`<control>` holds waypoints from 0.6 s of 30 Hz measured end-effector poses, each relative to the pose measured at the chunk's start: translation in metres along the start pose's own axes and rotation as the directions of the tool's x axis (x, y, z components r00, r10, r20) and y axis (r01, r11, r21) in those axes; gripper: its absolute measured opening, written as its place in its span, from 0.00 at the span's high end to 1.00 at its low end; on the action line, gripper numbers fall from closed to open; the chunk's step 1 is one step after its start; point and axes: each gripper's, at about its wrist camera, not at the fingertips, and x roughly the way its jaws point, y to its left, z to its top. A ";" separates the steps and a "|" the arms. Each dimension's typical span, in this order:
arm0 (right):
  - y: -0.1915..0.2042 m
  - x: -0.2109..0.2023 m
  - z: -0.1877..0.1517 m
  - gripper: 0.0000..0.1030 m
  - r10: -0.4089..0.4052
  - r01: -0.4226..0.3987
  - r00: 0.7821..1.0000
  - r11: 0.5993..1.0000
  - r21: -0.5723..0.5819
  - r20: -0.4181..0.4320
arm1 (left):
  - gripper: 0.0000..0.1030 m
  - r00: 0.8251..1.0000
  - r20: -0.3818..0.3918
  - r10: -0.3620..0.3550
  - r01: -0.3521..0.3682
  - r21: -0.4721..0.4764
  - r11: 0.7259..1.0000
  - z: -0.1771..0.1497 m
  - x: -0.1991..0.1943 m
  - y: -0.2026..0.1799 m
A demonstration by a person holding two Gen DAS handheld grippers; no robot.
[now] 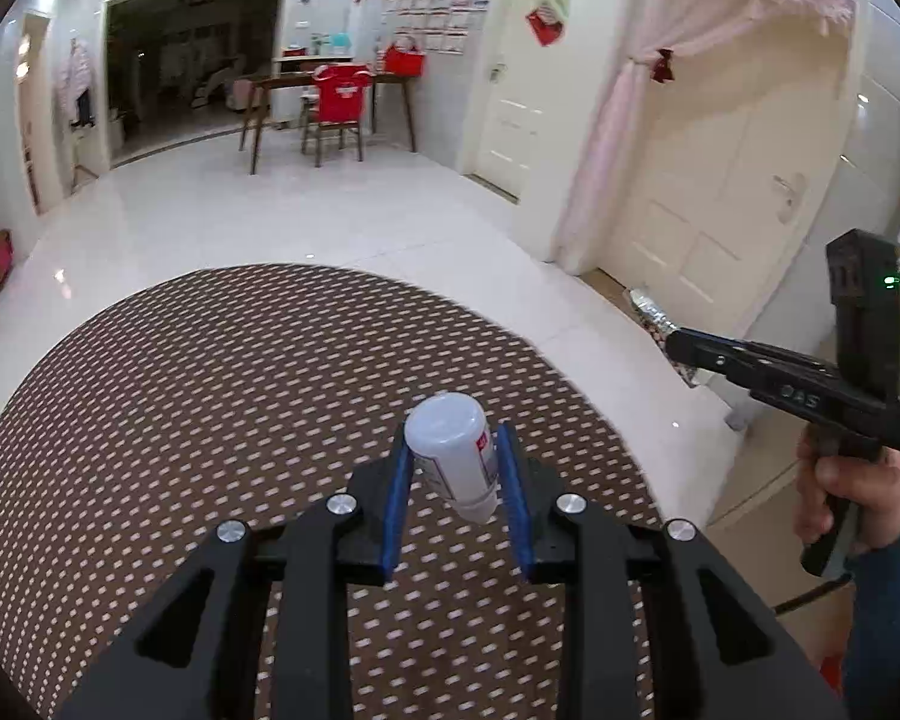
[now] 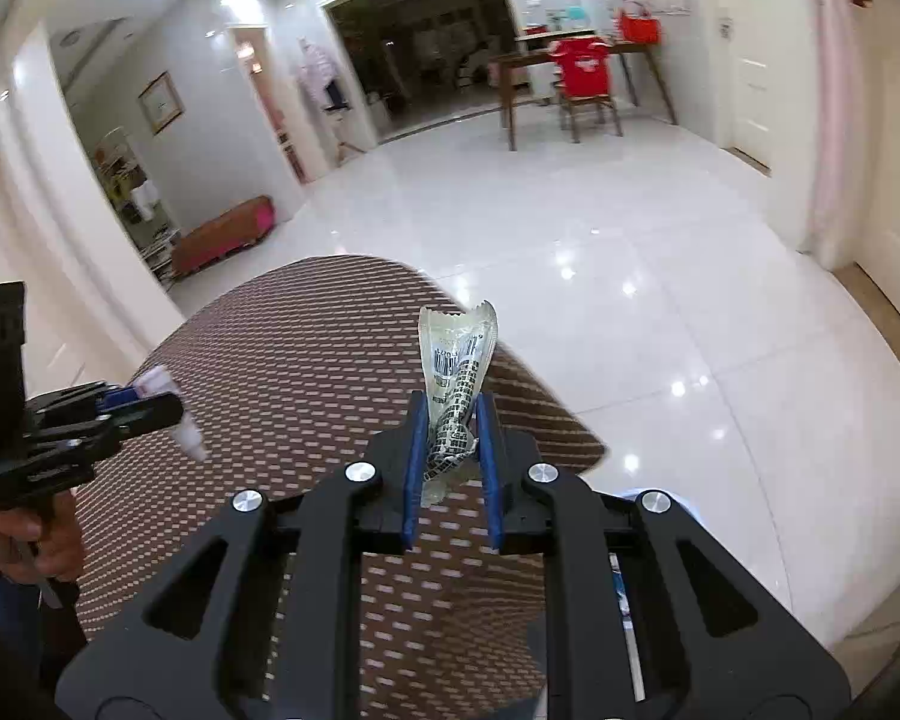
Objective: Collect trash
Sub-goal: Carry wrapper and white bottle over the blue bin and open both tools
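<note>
My left gripper (image 1: 455, 444) is shut on a small white plastic bottle (image 1: 455, 450), held above the brown dotted tablecloth (image 1: 210, 396). It also shows at the left of the right wrist view (image 2: 150, 408), with the bottle (image 2: 177, 414) sticking out on both sides. My right gripper (image 2: 450, 414) is shut on a crumpled clear plastic wrapper (image 2: 456, 378) with a barcode and a black-and-white check print. In the left wrist view the right gripper (image 1: 675, 342) is at the right, past the table edge, with the wrapper (image 1: 654, 312) at its tip.
The round table with its brown cloth (image 2: 306, 360) lies under both grippers. Glossy white floor (image 1: 306, 210) stretches beyond. A wooden table and chair with a red cover (image 1: 336, 102) stand far back. Doors and a pink curtain (image 1: 618, 138) are on the right. A low bench (image 2: 222, 234) is at the left.
</note>
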 end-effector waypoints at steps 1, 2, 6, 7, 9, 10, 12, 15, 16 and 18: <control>-0.008 -0.002 -0.001 0.84 -0.012 0.012 1.000 1.000 0.012 0.000 | 0.74 1.000 -0.001 -0.007 0.007 0.008 1.000 0.002 0.002 -0.005; -0.018 -0.003 -0.002 0.84 -0.026 0.026 1.000 0.999 0.030 0.001 | 0.74 1.000 -0.005 -0.018 0.018 0.019 1.000 0.004 0.006 -0.013; -0.053 -0.003 -0.008 0.84 -0.058 0.058 0.998 0.994 0.095 -0.005 | 0.74 0.999 -0.019 -0.049 0.050 0.049 0.998 0.015 0.022 -0.033; -0.061 -0.001 -0.008 0.84 -0.064 0.065 0.998 0.992 0.108 -0.013 | 0.74 0.998 -0.022 -0.055 0.056 0.054 0.997 0.018 0.025 -0.037; -0.077 0.010 -0.012 0.84 -0.086 0.091 0.995 0.986 0.141 -0.040 | 0.74 0.997 -0.029 -0.069 0.071 0.067 0.995 0.024 0.035 -0.049; -0.083 0.016 -0.012 0.84 -0.092 0.100 0.994 0.983 0.156 -0.055 | 0.74 0.997 -0.032 -0.073 0.075 0.071 0.995 0.027 0.038 -0.054; -0.097 0.027 -0.017 0.81 -0.104 0.119 0.991 0.975 0.190 -0.087 | 0.74 0.995 -0.044 -0.085 0.089 0.086 0.992 0.033 0.047 -0.069; -0.119 0.045 -0.022 0.55 -0.111 0.141 0.985 0.957 0.252 -0.129 | 0.74 0.993 -0.065 -0.097 0.104 0.108 0.989 0.039 0.063 -0.085; -0.125 0.049 -0.024 0.36 -0.120 0.154 0.983 0.950 0.273 -0.138 | 0.74 0.992 -0.071 -0.101 0.108 0.112 0.988 0.039 0.067 -0.089; -0.138 0.052 -0.028 0.35 -0.123 0.161 0.983 0.937 0.310 -0.139 | 0.74 0.990 -0.086 -0.112 0.122 0.124 0.985 0.043 0.080 -0.101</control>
